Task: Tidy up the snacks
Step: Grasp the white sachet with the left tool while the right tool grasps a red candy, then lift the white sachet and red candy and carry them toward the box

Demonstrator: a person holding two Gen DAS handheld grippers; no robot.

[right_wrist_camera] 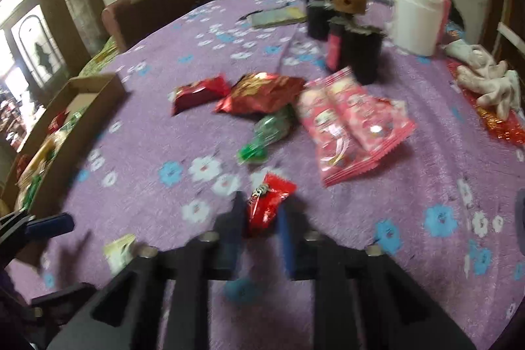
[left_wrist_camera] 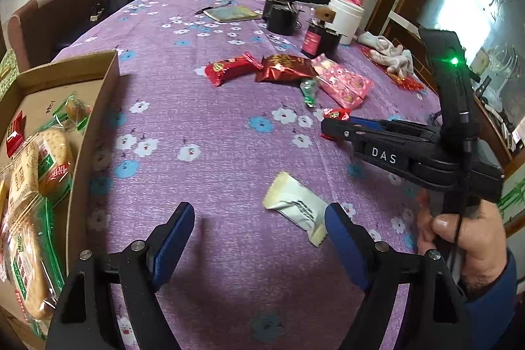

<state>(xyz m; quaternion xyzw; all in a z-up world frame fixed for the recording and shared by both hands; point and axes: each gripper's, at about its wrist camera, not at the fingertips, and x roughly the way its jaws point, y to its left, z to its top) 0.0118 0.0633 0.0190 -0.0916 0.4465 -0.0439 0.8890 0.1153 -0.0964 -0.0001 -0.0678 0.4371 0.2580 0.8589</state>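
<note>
A: What does your left view show?

B: My left gripper (left_wrist_camera: 259,238) hangs with its fingers spread wide and nothing between them. A white packet (left_wrist_camera: 297,207) lies on the purple cloth (left_wrist_camera: 213,127) just beyond, toward one o'clock, touching neither pad. The box (left_wrist_camera: 98,107) sits at nine o'clock, biscuits already in it. At three o'clock my right gripper (left_wrist_camera: 331,128) is nipping a small red sweet (left_wrist_camera: 336,113).

A: And the right view?

B: Blurred, but the sweet (right_wrist_camera: 267,205) sits between my right gripper (right_wrist_camera: 261,218) and its pads are pressed onto the lower end, so I'm pinching it. At twelve o'clock lie a red pack (right_wrist_camera: 200,94), a foil bag (right_wrist_camera: 262,94), a green sweet (right_wrist_camera: 265,133) and a pink pack (right_wrist_camera: 347,123).

A: How will the sweet handle?

B: Light, I'd judge, with a slick, crinkly wrapper. A pinch across the body should hold better than the twisted end. The white packet looks soft and flat; I'd take it across its narrow middle.
</note>
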